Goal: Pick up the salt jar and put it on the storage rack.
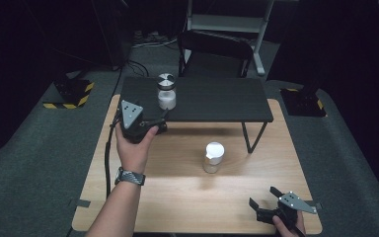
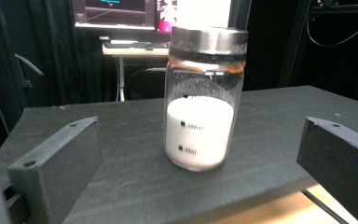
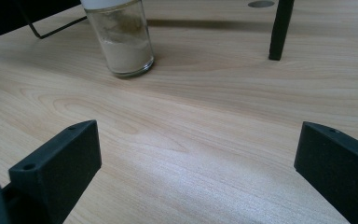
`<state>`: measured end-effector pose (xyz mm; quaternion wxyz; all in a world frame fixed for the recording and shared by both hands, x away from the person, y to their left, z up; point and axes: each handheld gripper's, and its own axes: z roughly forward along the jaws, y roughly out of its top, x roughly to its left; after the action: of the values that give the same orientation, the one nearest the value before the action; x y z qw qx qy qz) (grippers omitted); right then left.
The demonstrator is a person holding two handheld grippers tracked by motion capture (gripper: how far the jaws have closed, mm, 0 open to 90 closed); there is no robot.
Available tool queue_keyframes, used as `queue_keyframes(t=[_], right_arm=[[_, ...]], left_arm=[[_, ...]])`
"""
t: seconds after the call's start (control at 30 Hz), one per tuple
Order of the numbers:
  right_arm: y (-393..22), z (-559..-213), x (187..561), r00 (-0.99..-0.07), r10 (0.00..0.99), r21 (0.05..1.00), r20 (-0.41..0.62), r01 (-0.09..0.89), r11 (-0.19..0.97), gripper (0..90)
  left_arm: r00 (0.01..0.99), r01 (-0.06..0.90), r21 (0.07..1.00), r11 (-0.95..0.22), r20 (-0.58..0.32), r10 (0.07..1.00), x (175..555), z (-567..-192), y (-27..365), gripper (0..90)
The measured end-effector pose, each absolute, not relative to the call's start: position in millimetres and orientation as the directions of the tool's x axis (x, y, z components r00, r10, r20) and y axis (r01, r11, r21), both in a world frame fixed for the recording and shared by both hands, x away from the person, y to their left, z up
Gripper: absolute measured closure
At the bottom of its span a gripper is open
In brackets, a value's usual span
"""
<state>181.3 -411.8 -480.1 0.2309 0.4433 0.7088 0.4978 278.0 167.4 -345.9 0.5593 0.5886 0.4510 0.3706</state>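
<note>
A glass jar [image 1: 166, 92] with a metal lid and white powder stands upright on the black shelf [image 1: 212, 101] near its front left edge. In the left gripper view the same jar [image 2: 199, 100] sits just beyond my open jaws, untouched. My left gripper [image 1: 154, 124] is held at the shelf's front edge, open and empty. A second jar [image 1: 213, 157] with a white lid and beige powder stands on the wooden table [image 1: 187, 197]; in the right gripper view this jar [image 3: 121, 39] is far ahead. My right gripper [image 1: 262, 201] rests open near the table's front right corner.
The black shelf stands on thin metal legs [image 1: 249, 138] over the table's far half; one leg [image 3: 279, 30] appears in the right gripper view. A black chair [image 1: 214, 54] sits behind the table. Grey carpet surrounds the table.
</note>
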Motion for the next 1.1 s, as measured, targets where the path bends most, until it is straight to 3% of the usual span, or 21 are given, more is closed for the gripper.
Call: queue_keyframes(t=[1.1], right_arm=[[-408, -479, 180, -0.512, 0.854, 0.910, 0.088, 0.391, 0.140, 0.4]], left_arm=[[0.328, 0.125, 0.990, 0.066, -0.104, 0.939, 205, -399, 201, 0.7]])
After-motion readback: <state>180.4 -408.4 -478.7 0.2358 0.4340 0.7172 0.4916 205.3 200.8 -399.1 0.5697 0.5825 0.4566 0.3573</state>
